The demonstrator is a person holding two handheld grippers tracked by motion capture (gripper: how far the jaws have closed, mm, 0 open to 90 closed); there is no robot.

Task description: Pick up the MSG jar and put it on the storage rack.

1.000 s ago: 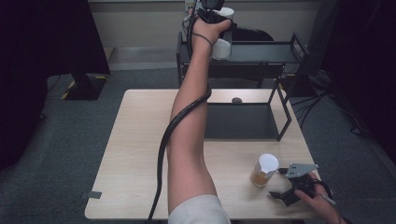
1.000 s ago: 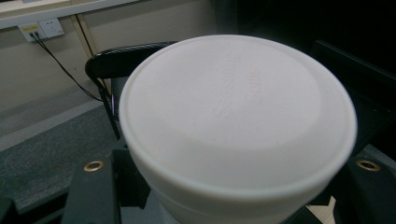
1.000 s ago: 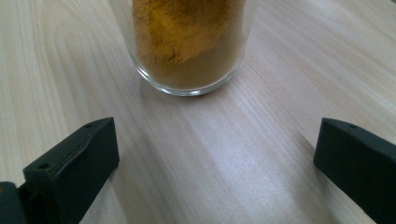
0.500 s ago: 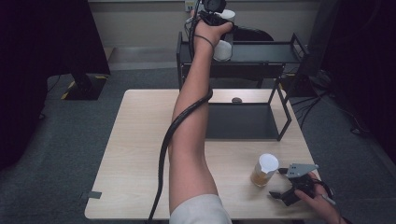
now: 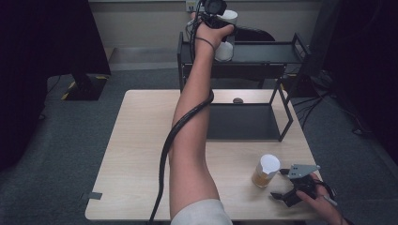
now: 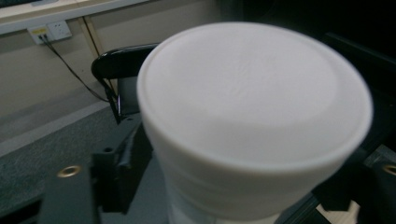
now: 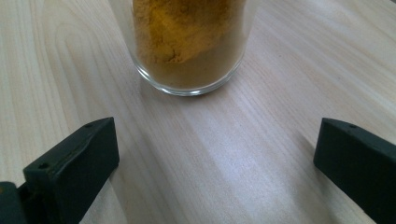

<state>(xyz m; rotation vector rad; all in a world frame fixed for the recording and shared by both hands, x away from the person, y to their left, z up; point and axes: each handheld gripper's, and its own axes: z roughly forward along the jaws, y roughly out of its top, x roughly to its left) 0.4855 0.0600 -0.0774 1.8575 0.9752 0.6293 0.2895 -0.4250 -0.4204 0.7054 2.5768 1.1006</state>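
The left hand-held gripper point(image 5: 219, 28) is stretched out to the black shelf point(image 5: 263, 51) beyond the worktop point(image 5: 141, 154), at the white cup point(image 5: 225, 44) standing there. Its jaws have just been opening, with the cup close between them, and seem to be off its sides. So the cup looks placed, and pulling away remains. The right hand-held gripper point(image 5: 287, 186) rests spread wide on the worktop, with the jar of yellow powder point(image 7: 187, 42) just ahead, untouched.
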